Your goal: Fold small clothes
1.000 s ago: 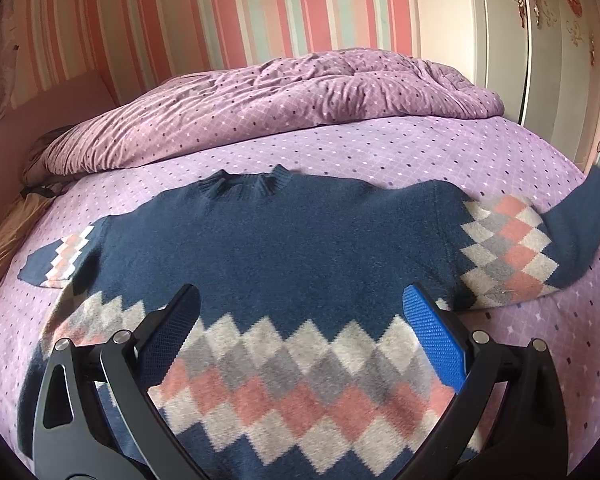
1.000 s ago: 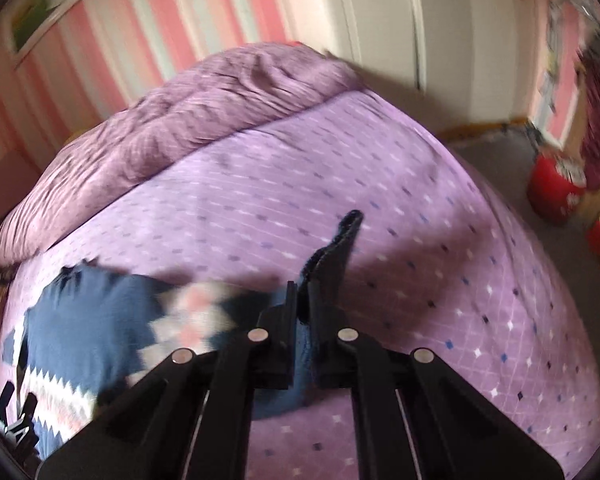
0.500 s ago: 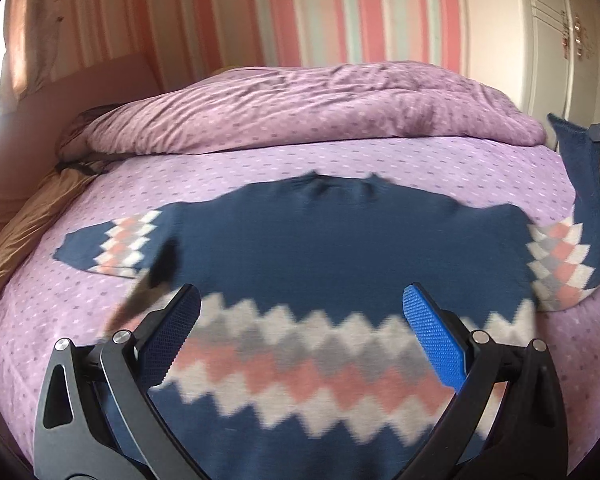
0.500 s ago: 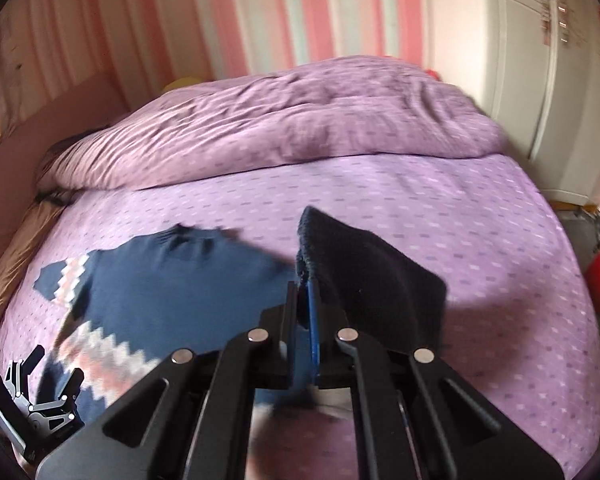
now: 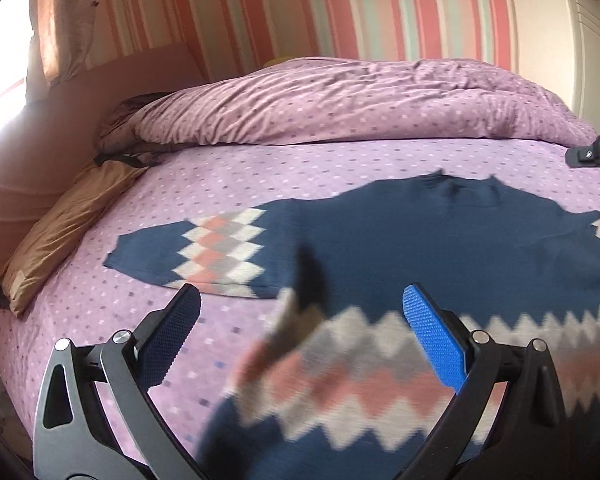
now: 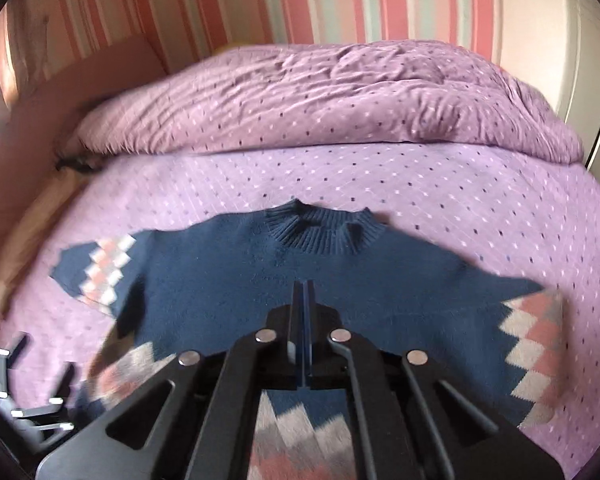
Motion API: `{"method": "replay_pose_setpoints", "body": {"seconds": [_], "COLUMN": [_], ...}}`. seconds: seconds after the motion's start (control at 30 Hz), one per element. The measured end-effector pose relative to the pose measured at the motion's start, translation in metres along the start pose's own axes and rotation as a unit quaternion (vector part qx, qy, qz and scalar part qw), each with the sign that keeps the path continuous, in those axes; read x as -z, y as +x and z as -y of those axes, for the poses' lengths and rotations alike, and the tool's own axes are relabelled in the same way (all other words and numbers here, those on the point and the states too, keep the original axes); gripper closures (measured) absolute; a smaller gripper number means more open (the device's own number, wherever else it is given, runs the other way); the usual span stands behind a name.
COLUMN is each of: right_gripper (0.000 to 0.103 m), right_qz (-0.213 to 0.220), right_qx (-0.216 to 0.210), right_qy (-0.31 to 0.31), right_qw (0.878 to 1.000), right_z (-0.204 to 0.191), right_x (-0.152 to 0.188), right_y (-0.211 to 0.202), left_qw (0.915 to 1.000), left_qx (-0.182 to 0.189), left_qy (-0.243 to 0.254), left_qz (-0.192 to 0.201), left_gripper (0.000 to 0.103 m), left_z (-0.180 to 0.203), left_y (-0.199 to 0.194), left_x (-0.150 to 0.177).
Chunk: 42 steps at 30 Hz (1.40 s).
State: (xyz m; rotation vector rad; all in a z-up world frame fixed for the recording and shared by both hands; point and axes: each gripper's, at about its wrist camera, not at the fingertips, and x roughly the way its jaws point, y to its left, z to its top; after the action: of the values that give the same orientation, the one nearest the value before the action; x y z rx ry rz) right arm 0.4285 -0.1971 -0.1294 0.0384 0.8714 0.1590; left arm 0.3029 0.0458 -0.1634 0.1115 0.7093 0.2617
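A navy sweater (image 5: 420,240) with pink, grey and white diamonds lies flat on the purple bed, collar (image 6: 324,228) away from me. Its left sleeve (image 5: 204,252) lies spread out. Its right sleeve (image 6: 532,344) is folded in over the body. My left gripper (image 5: 300,328) is open and empty above the sweater's lower left hem. My right gripper (image 6: 303,300) is shut over the sweater's chest; the jaws sit closed and I cannot tell whether cloth is between them. The left gripper also shows in the right wrist view (image 6: 24,392).
A rumpled purple duvet (image 5: 340,104) is heaped at the far side of the bed (image 6: 460,200). A tan pillow (image 5: 60,232) lies along the left edge by the pink headboard. A white wardrobe (image 5: 592,40) stands at the right.
My right gripper has carried the right sleeve leftward over the sweater's body, and the sleeve now lies folded in. My left gripper has swung left toward the left sleeve.
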Motion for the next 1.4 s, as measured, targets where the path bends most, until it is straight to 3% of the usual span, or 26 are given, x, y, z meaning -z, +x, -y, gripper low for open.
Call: {"method": "replay_pose_setpoints", "body": {"seconds": [0.07,0.13,0.2,0.23,0.43,0.63,0.7,0.8,0.9,1.07,1.2,1.23,1.27,1.3,1.4], "right_gripper": [0.103,0.093,0.011,0.010,0.011,0.013,0.023,0.028,0.028,0.022,0.023,0.029,0.053,0.070,0.084], "right_qz": [-0.013,-0.026,-0.038,-0.046,-0.107,-0.094,-0.095,-0.098,-0.122,-0.119,-0.119,-0.121,-0.121,-0.120,-0.116], "right_qx": [0.000,0.009,0.028,0.039,0.077,0.140,0.160,0.189,0.185,0.181,0.193,0.192,0.184,0.183,0.214], "right_qy": [-0.003,-0.017,-0.037,-0.042,-0.035,-0.100,-0.105,-0.093,-0.075,-0.063,-0.078,-0.073,-0.065,-0.065,-0.066], "right_qw": [1.000,0.999,0.998,0.997,0.991,0.981,0.977,0.973,0.972,0.974,0.971,0.971,0.973,0.974,0.968], "right_z": [-0.010,-0.015,-0.012,-0.005,0.027,0.009,0.008,0.012,0.020,0.021,0.020,0.021,0.022,0.021,0.018], "right_x": [0.001,0.009,0.018,0.028,0.073,0.095,0.097,0.098,0.102,0.100,0.100,0.100,0.099,0.098,0.097], "right_y": [0.017,0.028,0.036,0.039,0.055,0.073,0.082,0.093,0.105,0.108,0.115,0.115,0.115,0.114,0.113], "left_qw": [1.0000,1.0000,0.9999,0.9999,0.9996,0.9995,0.9994,0.9995,0.9995,0.9994,0.9993,0.9993,0.9993,0.9993,0.9994], "left_qx": [0.000,0.001,0.005,0.006,0.017,0.024,0.026,0.024,0.024,0.025,0.025,0.025,0.025,0.025,0.026], "left_qy": [0.000,-0.002,-0.005,-0.005,-0.014,-0.015,-0.015,-0.015,-0.015,-0.021,-0.018,-0.018,-0.017,-0.017,-0.015], "left_qz": [-0.002,-0.007,-0.013,-0.015,-0.019,-0.016,-0.017,-0.012,-0.010,-0.016,-0.020,-0.021,-0.021,-0.022,-0.020], "left_gripper": [0.003,0.003,0.003,0.003,0.003,0.003,0.003,0.003,0.003,0.003,0.003,0.003,0.003,0.003,0.003], "left_z": [-0.013,-0.026,-0.034,-0.035,-0.032,-0.027,-0.028,-0.030,-0.034,-0.040,-0.041,-0.041,-0.041,-0.040,-0.041], "left_y": [0.004,0.009,0.015,0.017,0.018,0.015,0.014,0.014,0.014,0.021,0.026,0.026,0.027,0.028,0.027], "left_x": [0.003,0.008,0.013,0.016,0.028,0.031,0.030,0.029,0.028,0.031,0.034,0.035,0.035,0.036,0.036]}}
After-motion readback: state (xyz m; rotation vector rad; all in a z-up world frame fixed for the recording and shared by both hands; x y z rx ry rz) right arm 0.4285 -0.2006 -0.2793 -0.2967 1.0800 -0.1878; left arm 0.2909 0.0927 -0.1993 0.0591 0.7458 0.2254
